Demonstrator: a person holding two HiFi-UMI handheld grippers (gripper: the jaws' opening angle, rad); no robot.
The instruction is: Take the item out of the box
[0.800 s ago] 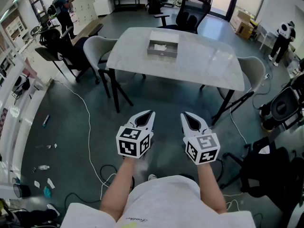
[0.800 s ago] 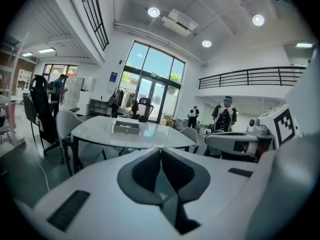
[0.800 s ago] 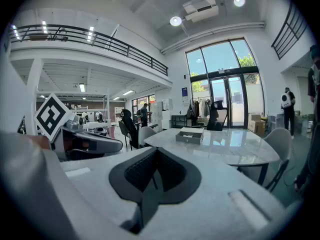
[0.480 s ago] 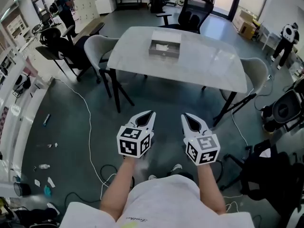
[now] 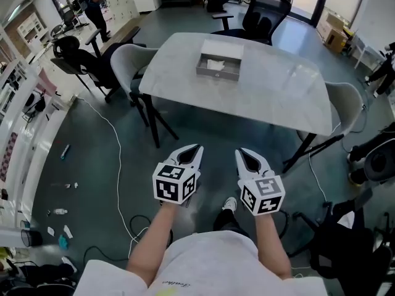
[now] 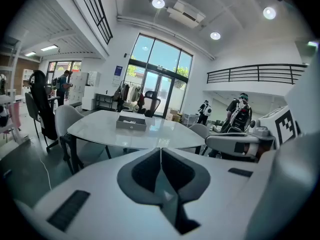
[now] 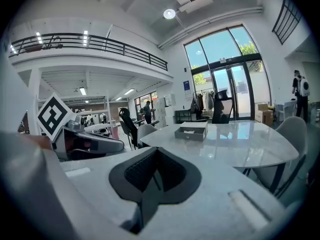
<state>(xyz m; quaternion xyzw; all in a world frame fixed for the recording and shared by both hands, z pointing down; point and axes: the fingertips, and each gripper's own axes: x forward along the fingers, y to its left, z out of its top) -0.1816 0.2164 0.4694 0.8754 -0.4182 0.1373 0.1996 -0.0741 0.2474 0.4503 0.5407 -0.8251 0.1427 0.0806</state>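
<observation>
The item (image 5: pixel 215 63) — something pale and crumpled, too small to name — lay inside the grey box (image 5: pixel 218 74). That low, open box sat toward the far side of the white table (image 5: pixel 271 94). Nothing was touching either of them, so the task looked barely begun.

Both grippers were held low in front of the person, short of the table's near edge and well apart from the box. The left gripper (image 5: pixel 197 146) had its jaws pressed together with nothing between them. The right gripper (image 5: pixel 237 148) showed the same, its dark pads meeting in a line, empty.

Several things could go wrong from here. If the jaws arrived at the box closed, they would shove the item or the box instead of gripping. The box seemed light and loose on a glossy top, so a one-sided pull might drag it along or tip it unless the other gripper steadied a wall.

The item looked soft and flat. A pinch might catch only a corner, or the tips might scrape the box floor and miss it.

The box also stood far across a wide table — a long lean, with a chair (image 5: pixel 126 57) at the side. A white cable (image 5: pixel 117 159) trailed over the floor near the person's feet and could snag a step.
</observation>
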